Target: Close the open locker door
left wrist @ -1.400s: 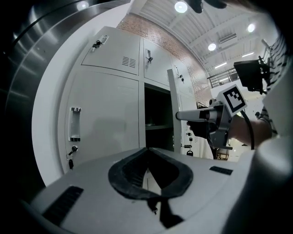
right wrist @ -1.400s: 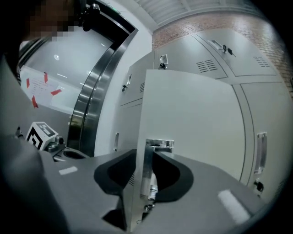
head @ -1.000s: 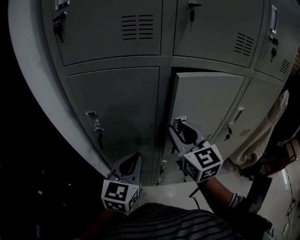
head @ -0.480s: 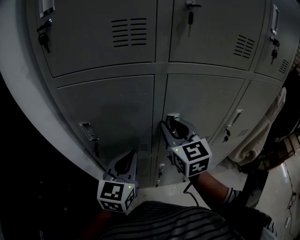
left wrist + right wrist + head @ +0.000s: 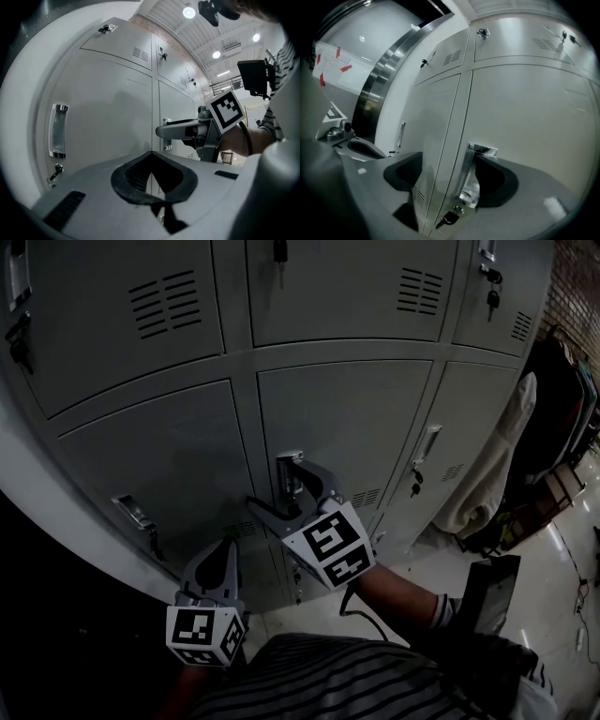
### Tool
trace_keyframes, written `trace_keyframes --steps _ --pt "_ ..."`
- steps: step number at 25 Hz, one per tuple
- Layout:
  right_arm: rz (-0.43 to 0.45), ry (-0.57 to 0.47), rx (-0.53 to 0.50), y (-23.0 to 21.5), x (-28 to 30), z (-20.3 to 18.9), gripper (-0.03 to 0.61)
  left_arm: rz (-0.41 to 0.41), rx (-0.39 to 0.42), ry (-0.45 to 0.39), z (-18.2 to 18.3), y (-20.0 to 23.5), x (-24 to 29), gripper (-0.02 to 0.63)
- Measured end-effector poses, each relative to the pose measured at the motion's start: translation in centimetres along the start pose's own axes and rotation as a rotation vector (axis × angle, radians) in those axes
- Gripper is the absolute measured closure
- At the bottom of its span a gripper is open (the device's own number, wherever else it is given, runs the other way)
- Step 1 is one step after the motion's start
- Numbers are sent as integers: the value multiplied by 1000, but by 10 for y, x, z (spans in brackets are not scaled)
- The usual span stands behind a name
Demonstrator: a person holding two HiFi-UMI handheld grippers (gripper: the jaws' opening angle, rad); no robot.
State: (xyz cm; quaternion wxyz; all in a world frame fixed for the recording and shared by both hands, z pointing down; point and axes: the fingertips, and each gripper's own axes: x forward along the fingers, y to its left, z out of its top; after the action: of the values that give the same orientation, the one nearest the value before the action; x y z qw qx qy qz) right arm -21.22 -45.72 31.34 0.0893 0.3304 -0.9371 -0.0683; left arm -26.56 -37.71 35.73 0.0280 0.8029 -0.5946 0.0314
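The grey middle locker door (image 5: 342, 413) sits flush with its neighbours, shut. Its metal handle (image 5: 289, 470) is at the door's left edge, with a key (image 5: 447, 218) hanging below it. My right gripper (image 5: 281, 486) is at this handle, and its jaws are opening. The handle (image 5: 469, 173) stands in the gap between the two fingers (image 5: 499, 180), nearer the right one, with no pad pressing on it. My left gripper (image 5: 223, 554) hangs lower left, shut and holding nothing, before the left locker door (image 5: 108, 108). The right gripper (image 5: 178, 131) also shows in the left gripper view.
More grey lockers surround the door, each with its own handle (image 5: 134, 512) and keys. A pale cloth (image 5: 506, 460) hangs at the right beside the lockers. A black box (image 5: 492, 592) sits near my right sleeve above the light floor (image 5: 562, 568).
The middle door, ajar a second ago, has swung flush shut. My right gripper went with it at the handle and its jaws have spread apart. The left gripper stayed low.
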Motion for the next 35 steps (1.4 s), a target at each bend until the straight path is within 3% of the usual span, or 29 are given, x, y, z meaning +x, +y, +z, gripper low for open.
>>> trace_keyframes --steps 11,21,25,29,34,35 --pt "17 -55 74 10 -87 4 233 31 -21 2 -3 -32 -23 609" --pt "-5 -54 126 38 -272 -38 280 111 -34 3 -21 -146 -116 609" --pt "26 -21 150 60 -354 -61 335 147 -60 34 -40 -214 -174 609" --pt "44 -33 170 89 -416 -60 412 173 -74 64 -45 -267 -231 609" --pt "35 -84 182 121 -464 -44 573 182 -43 56 -34 -306 -283 609" --pt "27 -90 181 126 -470 -43 577 180 -41 52 -32 -311 -290 609"
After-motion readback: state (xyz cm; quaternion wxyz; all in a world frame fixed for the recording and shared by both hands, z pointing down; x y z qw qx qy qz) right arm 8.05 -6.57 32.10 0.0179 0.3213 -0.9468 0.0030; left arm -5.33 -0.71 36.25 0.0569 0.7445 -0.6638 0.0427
